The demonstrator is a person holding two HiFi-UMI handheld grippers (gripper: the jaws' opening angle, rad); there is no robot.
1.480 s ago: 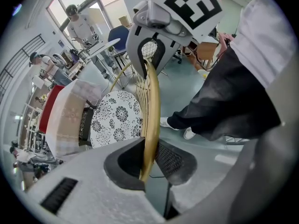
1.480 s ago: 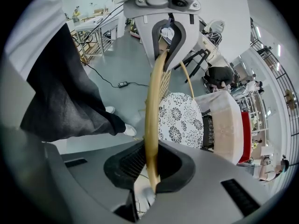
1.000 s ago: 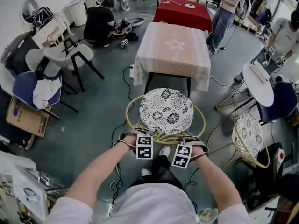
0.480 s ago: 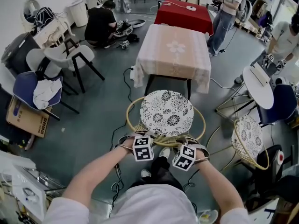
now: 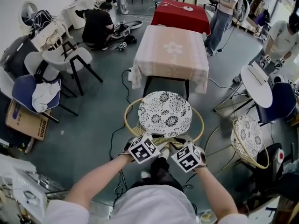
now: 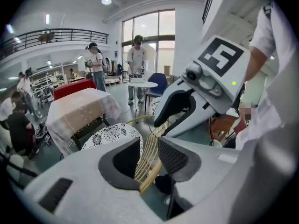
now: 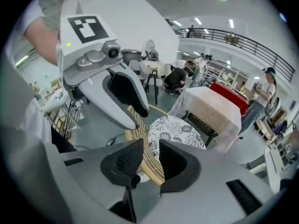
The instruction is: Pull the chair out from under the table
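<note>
The round rattan chair, with a black-and-white floral cushion (image 5: 165,113) and a cane rim (image 5: 127,120), stands just in front of the pale-clothed table (image 5: 170,52). Both grippers hover side by side above its near rim. My left gripper (image 5: 145,141) has its jaws opening; in the left gripper view (image 6: 149,155) the cane rim (image 6: 148,161) shows through the gap, untouched by the pads. My right gripper (image 5: 184,149) has its jaws closing; in the right gripper view (image 7: 151,160) the rim (image 7: 150,167) runs below the gap without the pads pressing on it.
A second rattan chair (image 5: 250,139) stands at the right, near a white round table (image 5: 257,84) and a blue chair (image 5: 282,101). A red table (image 5: 183,14) is behind. Chairs (image 5: 70,59) and a cardboard box (image 5: 25,118) crowd the left. People stand and crouch around.
Both grippers have lifted off the chair's near rim and rolled, so their marker cubes now tilt. The chair stays in front of the table.
</note>
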